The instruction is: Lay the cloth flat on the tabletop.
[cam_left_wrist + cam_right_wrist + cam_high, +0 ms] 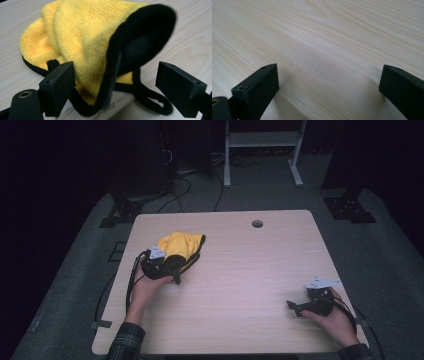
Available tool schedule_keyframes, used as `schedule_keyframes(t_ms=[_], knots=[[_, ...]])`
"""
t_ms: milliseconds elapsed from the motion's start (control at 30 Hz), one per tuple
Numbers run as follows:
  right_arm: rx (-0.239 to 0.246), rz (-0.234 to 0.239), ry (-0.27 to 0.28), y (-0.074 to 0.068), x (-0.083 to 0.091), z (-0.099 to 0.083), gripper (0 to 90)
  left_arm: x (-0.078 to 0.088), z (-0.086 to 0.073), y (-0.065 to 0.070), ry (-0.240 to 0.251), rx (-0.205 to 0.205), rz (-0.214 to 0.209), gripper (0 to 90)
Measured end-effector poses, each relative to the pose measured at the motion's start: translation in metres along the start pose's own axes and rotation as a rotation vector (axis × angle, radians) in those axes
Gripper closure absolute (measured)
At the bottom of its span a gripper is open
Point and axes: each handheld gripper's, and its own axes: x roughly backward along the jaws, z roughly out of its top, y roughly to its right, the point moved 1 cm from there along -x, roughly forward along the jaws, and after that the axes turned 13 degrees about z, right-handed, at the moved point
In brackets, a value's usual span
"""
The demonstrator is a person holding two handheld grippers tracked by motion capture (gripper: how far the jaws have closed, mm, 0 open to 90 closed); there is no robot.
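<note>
A yellow fleece cloth item (179,245) with black lining and a black strap lies bunched on the left part of the wooden table (240,270). My left gripper (172,270) is at its near edge, held in a hand. In the left gripper view the cloth (82,37) rises as a fold between the wide-apart jaws of the left gripper (116,77); the right pad is clear of it, and the black strap loop (152,102) lies below. My right gripper (296,307) rests low at the table's right front, open over bare wood (329,75).
A round cable hole (257,223) sits near the table's far edge. Beyond the table are a white stand (262,140), floor cables (180,185) and dark stand bases on grey carpet. A cable trails from each gripper off the table sides.
</note>
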Motion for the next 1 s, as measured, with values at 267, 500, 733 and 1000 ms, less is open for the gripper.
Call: schedule_keyframes(t_ms=[267,500,733,1000], knots=[[0.002,0.0,0.0,0.0,0.0,0.0,1.6,-0.019,0.003,0.001,-0.025,-0.01,0.037,31.6],[0.002,0.0,0.001,0.0,0.0,0.0,1.6,-0.011,0.005,-0.002,-0.031,0.038,0.022,70.0],[0.001,0.002,0.0,0.0,0.0,0.0,1.6,0.005,0.011,0.005,-0.01,0.094,-0.097,73.0],[0.001,0.002,0.0,0.0,0.0,0.0,1.6,0.022,0.023,0.027,0.043,0.111,-0.239,74.0]])
